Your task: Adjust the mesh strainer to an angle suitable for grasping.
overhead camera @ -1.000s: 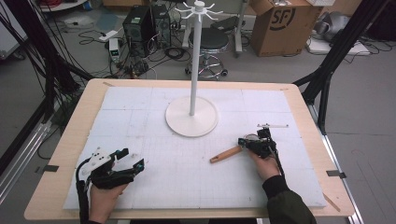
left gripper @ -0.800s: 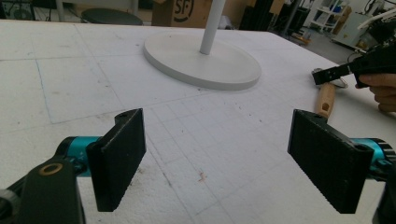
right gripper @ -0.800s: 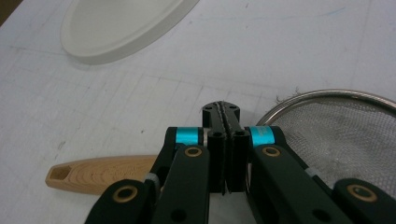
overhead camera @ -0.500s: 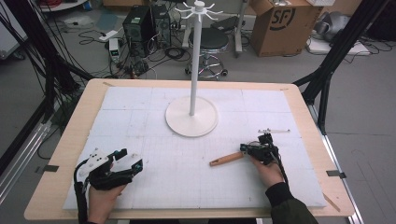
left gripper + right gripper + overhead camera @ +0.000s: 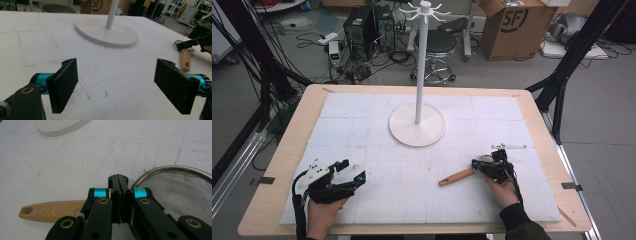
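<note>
A small strainer with a wire mesh bowl [image 5: 180,187] and a light wooden handle [image 5: 457,176] is at the front right of the white mat. My right gripper [image 5: 475,164] is shut on it where the handle meets the bowl; the jaws are pressed together [image 5: 118,178], and the handle [image 5: 50,211] sticks out to their left. My left gripper [image 5: 346,173] rests at the front left with its jaws wide apart [image 5: 117,75] and nothing between them. In the left gripper view the strainer handle [image 5: 185,58] lies far off to the right.
A white hook stand rises from the middle of the table on a round base [image 5: 417,131], with a tall pole [image 5: 422,65] and hooks at the top. A thin white piece [image 5: 508,146] lies just beyond the right gripper. White foam mat [image 5: 362,125] covers the wooden table.
My right gripper has drawn back toward the front edge, and the strainer has come with it. The left gripper has stayed in place, open.
</note>
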The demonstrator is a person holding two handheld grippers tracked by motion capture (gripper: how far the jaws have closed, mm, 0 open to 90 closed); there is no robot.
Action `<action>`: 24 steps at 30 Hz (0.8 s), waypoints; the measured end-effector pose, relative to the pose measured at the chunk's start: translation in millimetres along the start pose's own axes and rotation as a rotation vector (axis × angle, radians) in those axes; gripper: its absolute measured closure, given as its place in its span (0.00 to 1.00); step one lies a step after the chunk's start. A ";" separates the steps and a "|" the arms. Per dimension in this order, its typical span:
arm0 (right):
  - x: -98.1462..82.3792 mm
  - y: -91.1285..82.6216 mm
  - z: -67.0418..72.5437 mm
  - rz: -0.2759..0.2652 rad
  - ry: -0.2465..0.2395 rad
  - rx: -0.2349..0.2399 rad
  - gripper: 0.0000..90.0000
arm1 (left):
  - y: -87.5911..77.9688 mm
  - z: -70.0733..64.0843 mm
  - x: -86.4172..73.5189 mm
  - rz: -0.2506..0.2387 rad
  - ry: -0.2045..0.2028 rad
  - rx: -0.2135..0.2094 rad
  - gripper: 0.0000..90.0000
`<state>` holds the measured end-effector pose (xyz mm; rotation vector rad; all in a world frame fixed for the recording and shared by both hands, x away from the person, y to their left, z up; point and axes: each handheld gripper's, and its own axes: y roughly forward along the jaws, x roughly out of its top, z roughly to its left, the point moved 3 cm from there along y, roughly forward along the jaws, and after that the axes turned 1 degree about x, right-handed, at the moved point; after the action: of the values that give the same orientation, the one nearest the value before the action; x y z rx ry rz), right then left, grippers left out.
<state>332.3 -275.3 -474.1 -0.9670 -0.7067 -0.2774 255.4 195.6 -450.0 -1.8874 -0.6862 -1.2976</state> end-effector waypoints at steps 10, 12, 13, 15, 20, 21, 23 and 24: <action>-10.0 -7.6 3.1 -0.004 0.000 0.008 1.00 | 1.2 -0.8 -0.6 0.005 0.005 -0.002 0.22; -10.9 -8.2 3.3 -0.003 -0.003 0.009 1.00 | 1.8 -1.4 -0.7 0.007 0.005 -0.006 0.22; -10.7 -8.5 2.8 -0.004 -0.007 0.011 1.00 | 1.9 -1.5 -0.7 0.008 0.006 -0.004 0.22; -10.0 -8.7 1.3 -0.013 0.005 0.031 1.00 | 1.9 -1.4 -0.8 0.009 0.008 -0.004 0.22; -6.1 -18.4 4.1 -0.086 0.013 0.106 1.00 | 1.9 -0.9 -0.8 0.009 0.004 -0.003 0.22; -6.1 -20.1 5.6 -0.087 0.011 0.113 0.99 | 2.2 -0.9 -1.0 0.008 0.002 -0.003 0.22; -7.1 -22.3 9.3 -0.078 -0.002 0.126 0.99 | 2.2 -1.1 -0.9 0.008 0.002 -0.002 0.22; -8.2 -23.6 11.7 -0.074 -0.003 0.136 1.00 | 2.3 -1.1 -0.9 0.006 0.004 -0.002 0.22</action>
<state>309.1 -279.5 -459.7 -0.8128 -0.7557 -0.2891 256.2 193.3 -451.2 -1.8869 -0.6771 -1.2983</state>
